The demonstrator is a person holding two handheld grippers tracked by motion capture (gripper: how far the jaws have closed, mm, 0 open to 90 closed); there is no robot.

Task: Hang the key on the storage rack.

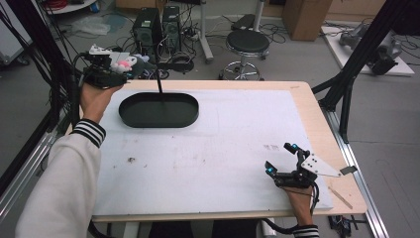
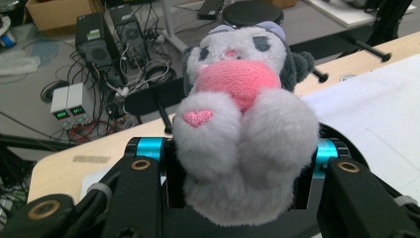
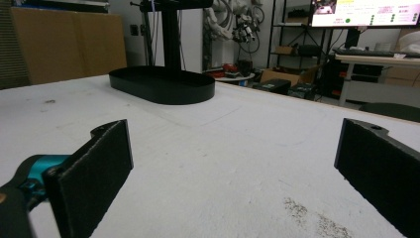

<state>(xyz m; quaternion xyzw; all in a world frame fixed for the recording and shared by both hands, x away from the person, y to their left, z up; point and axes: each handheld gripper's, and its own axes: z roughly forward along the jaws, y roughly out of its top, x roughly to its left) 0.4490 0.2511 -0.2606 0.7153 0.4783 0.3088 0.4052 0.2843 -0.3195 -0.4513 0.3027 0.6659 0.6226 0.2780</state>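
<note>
Nearest the person, the right gripper (image 1: 281,159) rests low at the table's (image 1: 302,96) near right corner, on the white mat (image 1: 223,148), held in the right hand (image 1: 299,198); its jaws stand wide apart with nothing between them, and in the right gripper view the two black pads (image 3: 96,171) frame bare mat. A small dark smudge (image 1: 131,159) marks the mat toward the left. Farther on, the black oval tray (image 1: 158,109) sits on the mat's far left part, well apart from the right gripper, and a thin black rod (image 1: 159,82) rises behind it. Beyond and left of the tray, the left hand (image 1: 96,96) holds the left gripper (image 2: 240,158) up past the table's far left corner, off the mat. Its jaws are clamped on a plush toy (image 2: 242,119), grey and white with a pink belly and a pink heart on one foot; the toy is squeezed at its lower body, its face tilted upward and away from the gripper. Behind, on the floor, stand a stool (image 1: 246,47) and computer cases (image 1: 148,27) among cables.
</note>
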